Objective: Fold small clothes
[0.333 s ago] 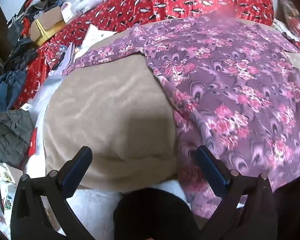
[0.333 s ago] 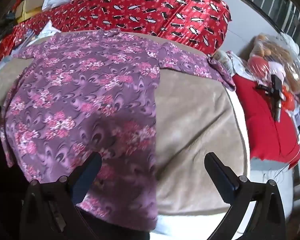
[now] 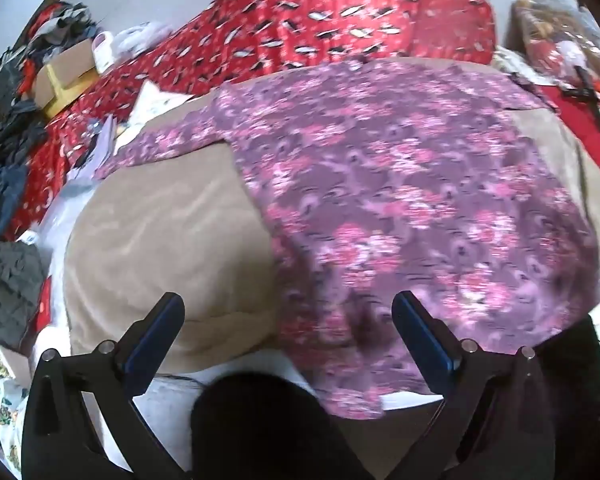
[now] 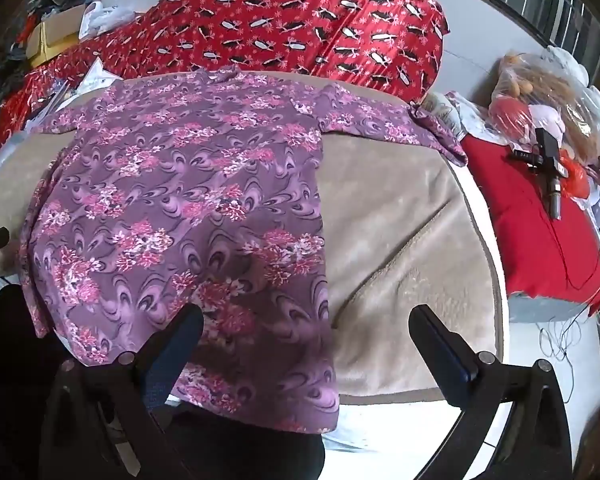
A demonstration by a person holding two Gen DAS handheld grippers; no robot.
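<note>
A purple top with pink flowers (image 3: 400, 200) (image 4: 188, 200) lies spread flat on a beige fleece blanket (image 3: 160, 248) (image 4: 400, 240), both sleeves stretched out to the sides. Its hem hangs over the blanket's near edge. My left gripper (image 3: 288, 320) is open above the hem's left corner, nothing between its blue pads. My right gripper (image 4: 306, 332) is open too, above the hem's right corner, with its left finger (image 4: 176, 344) over the cloth and its right finger over bare blanket. Neither gripper touches the top.
A red patterned quilt (image 4: 300, 28) lies behind the blanket. A red cushion (image 4: 540, 240) with a black device (image 4: 548, 168) and a bagged soft toy (image 4: 540, 92) sit to the right. Clothes and a cardboard box (image 3: 64, 76) pile up at the left.
The left wrist view has swung to the right, so the top sits more central and the right sleeve side shows. The right wrist view has pulled back a little. Both grippers stay open.
</note>
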